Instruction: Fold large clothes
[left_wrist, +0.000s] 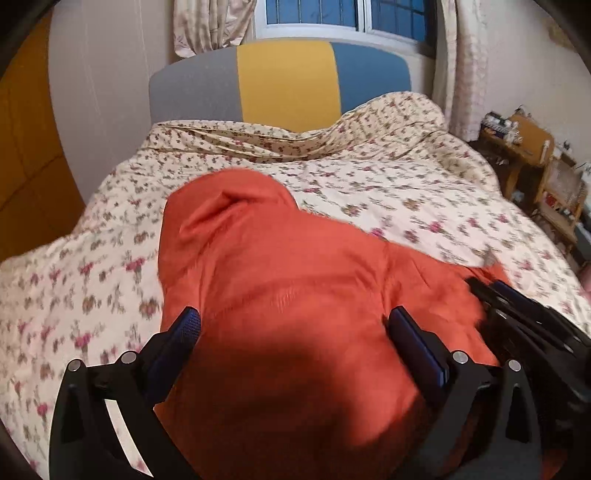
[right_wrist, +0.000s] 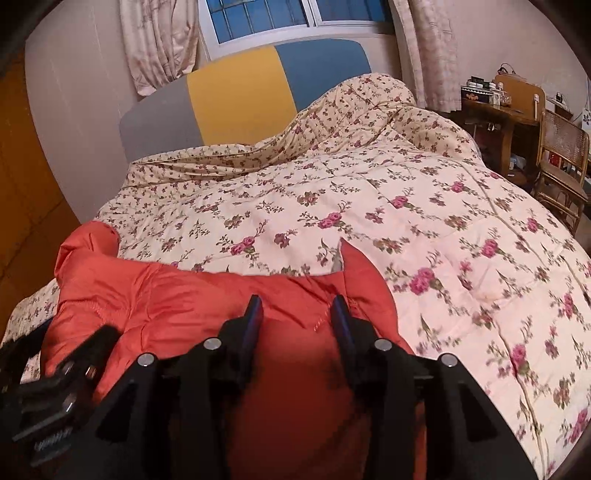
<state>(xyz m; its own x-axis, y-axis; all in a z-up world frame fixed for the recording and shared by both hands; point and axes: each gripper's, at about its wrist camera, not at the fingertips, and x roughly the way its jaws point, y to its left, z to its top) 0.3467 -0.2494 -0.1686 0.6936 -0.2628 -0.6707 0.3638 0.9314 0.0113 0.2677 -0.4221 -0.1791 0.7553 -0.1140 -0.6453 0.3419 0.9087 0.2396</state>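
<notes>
An orange padded jacket (left_wrist: 280, 280) lies on a bed's floral quilt (left_wrist: 388, 192), its hood end pointing toward the headboard. My left gripper (left_wrist: 295, 328) is open, its blue-padded fingers (left_wrist: 186, 332) wide apart over the jacket's near part. In the right wrist view the same jacket (right_wrist: 177, 295) lies at the lower left. My right gripper (right_wrist: 297, 317) is open, with its jaws over the jacket's right edge, where a pointed corner sticks up. The right gripper also shows at the right of the left wrist view (left_wrist: 532, 325), and the left gripper at the lower left of the right wrist view (right_wrist: 55, 387).
The floral quilt (right_wrist: 406, 206) covers the whole bed, bunched up at the grey, yellow and blue headboard (right_wrist: 240, 96). A wooden desk (right_wrist: 495, 118) and a cane chair (right_wrist: 561, 162) stand to the right of the bed. An orange wardrobe (left_wrist: 26, 147) stands to the left.
</notes>
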